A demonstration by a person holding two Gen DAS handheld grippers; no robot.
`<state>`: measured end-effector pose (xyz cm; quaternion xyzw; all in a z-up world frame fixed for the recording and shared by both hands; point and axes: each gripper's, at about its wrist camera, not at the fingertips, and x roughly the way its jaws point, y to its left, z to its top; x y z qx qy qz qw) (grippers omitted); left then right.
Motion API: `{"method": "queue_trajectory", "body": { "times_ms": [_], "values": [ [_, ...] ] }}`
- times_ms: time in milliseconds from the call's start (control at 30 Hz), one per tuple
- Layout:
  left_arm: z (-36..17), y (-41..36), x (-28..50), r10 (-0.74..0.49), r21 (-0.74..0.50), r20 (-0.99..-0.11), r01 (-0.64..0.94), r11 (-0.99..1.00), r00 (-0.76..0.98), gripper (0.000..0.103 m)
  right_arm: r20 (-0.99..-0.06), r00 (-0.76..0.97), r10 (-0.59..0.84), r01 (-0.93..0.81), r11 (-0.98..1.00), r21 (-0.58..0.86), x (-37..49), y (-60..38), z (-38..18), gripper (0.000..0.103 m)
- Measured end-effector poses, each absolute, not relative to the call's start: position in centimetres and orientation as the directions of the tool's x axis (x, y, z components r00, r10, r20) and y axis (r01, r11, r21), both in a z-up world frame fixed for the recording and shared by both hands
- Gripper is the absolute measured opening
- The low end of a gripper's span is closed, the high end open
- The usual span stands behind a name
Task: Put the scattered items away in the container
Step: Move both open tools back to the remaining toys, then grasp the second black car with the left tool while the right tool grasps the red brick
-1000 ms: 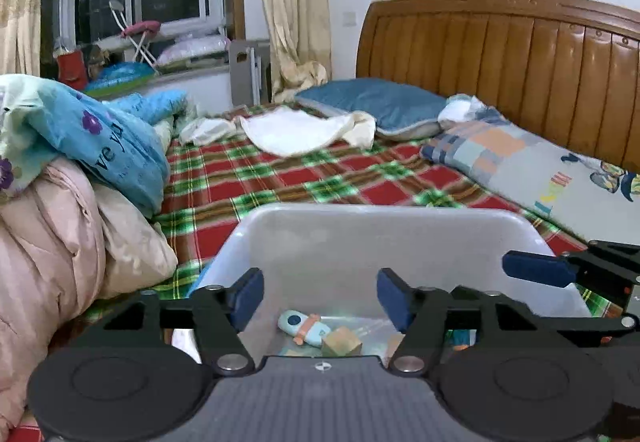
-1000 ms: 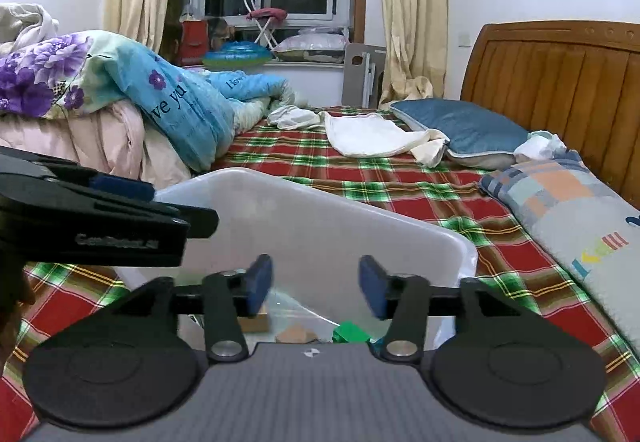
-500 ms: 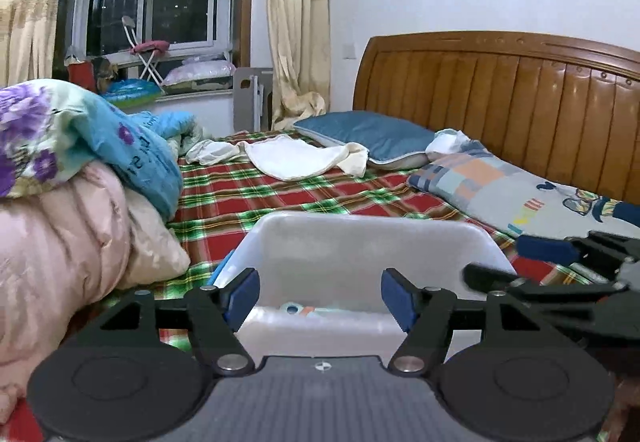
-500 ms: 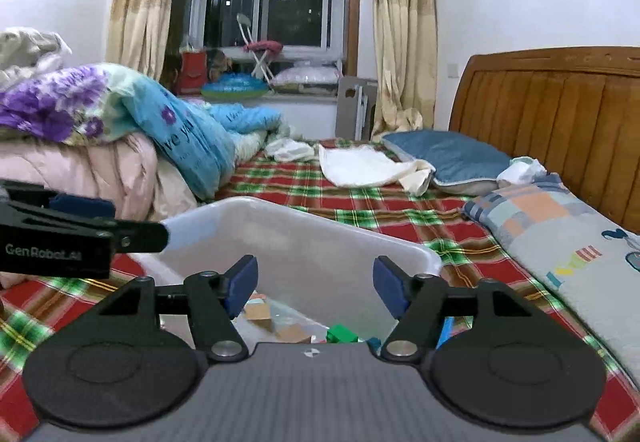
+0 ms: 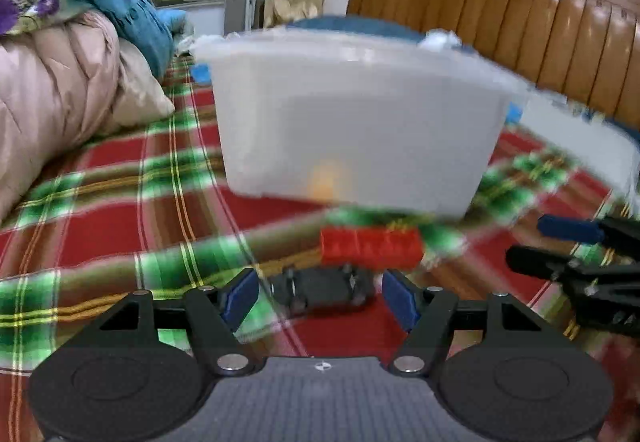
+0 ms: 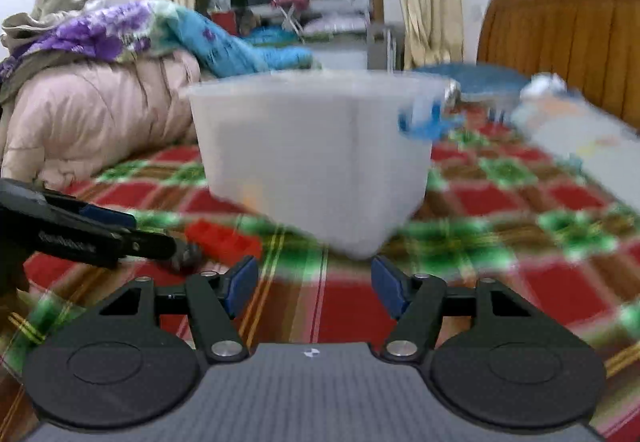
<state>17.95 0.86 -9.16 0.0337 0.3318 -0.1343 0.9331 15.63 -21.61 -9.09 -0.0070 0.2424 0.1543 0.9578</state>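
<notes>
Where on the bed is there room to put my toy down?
Bare plaid blanket lies right of the white bin, toward the patchwork pillow. More lies left of the bin, beside the pink quilt. In front of the bin it is crowded: a red brick, a dark toy and both grippers.

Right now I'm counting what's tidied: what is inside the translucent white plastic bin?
Through the frosted wall of the translucent white plastic bin only a blurred orange patch shows near the bottom. The rim hides the opening, so other contents cannot be seen.
</notes>
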Motion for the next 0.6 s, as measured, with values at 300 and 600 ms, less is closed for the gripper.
{"method": "queue_trajectory", "body": {
  "times_ms": [300, 600],
  "values": [
    [-10.7, 0.0, 20.8, -0.344, 0.036, -0.652, 0.481, 0.876, 0.676, 0.069, -0.517, 0.797, 0.311, -0.330, 0.942, 0.058, 16.0, -19.9, -11.3, 0.067],
    [-10.9, 0.2, 16.6, -0.328, 0.016, -0.624, 0.431, 0.902, 0.710, 0.033, -0.513, 0.807, 0.292, -0.343, 0.939, -0.005, 15.6, -19.1, -11.8, 0.067]
  ]
}}
